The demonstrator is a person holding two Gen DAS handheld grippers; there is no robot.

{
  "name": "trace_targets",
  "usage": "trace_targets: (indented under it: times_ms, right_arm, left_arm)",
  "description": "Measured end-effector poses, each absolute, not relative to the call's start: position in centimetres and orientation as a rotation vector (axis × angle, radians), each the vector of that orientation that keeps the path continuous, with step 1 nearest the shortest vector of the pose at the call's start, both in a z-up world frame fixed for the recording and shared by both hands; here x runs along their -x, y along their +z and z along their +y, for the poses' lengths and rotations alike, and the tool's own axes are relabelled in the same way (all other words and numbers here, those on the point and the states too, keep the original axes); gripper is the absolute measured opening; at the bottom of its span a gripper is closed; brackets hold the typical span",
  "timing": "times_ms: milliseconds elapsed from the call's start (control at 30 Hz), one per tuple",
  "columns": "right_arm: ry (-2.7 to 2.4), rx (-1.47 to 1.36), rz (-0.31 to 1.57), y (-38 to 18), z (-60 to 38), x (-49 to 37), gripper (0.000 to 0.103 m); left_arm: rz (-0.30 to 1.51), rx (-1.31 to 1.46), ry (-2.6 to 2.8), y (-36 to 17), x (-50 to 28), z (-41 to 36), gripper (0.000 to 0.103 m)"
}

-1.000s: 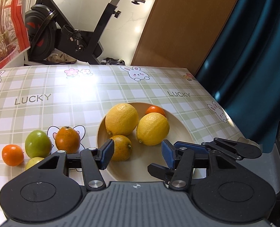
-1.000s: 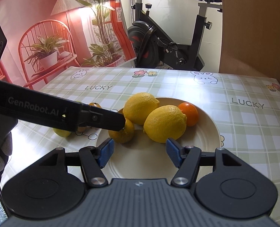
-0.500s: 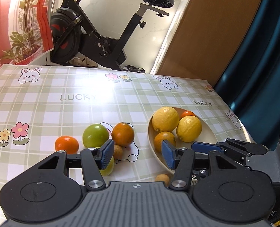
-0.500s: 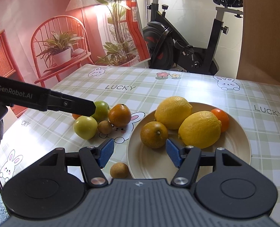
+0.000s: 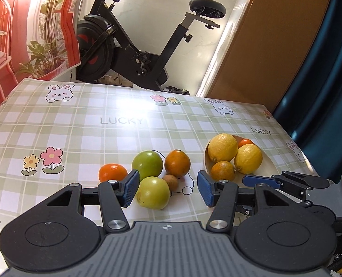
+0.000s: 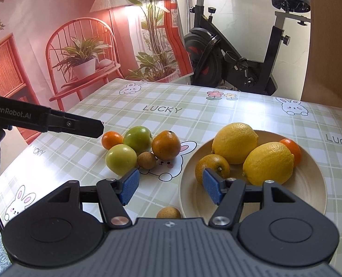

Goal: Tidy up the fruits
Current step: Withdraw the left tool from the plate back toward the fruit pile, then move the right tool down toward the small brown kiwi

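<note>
Five loose fruits [image 5: 153,192] just beyond left hand-held gripper [image 5: 168,188]

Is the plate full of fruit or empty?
Partly full: the plate holds two lemons, an orange and a small mandarin; its near side is bare.

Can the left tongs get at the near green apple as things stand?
Probably yes: the left tongs are open with the apple just ahead between them, though a small brown fruit touches its right side.
</note>
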State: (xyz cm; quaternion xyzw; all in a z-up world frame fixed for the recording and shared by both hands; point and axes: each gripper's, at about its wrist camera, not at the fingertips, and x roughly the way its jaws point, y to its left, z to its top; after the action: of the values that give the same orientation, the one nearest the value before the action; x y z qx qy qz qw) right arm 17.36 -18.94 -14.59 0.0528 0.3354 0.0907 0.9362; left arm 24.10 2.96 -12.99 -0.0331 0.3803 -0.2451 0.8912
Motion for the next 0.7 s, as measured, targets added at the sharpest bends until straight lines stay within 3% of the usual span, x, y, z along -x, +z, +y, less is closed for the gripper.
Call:
trace_targets:
  times_ms: [233, 567, 700]
  right_arm:
    - [0.186, -0.114, 0.702, -15.2, -19.2, -17.0, 0.062]
    - [0.27, -0.072, 0.723, -15.5, -17.3, -15.8, 0.042]
    - [0.259, -0.07, 0.748, -16.2, -17.3, -15.8, 0.04]
  left_arm:
    - [0.805, 0.072, -0.501, -13.8, -24.0, 3.1, 0.058]
    - [0.811, 0.06, -0.523, -14.0, -23.5, 3.1, 0.057]
    - [0.819, 0.053, -0.529, -14.2, -23.3, 3.0, 0.057]
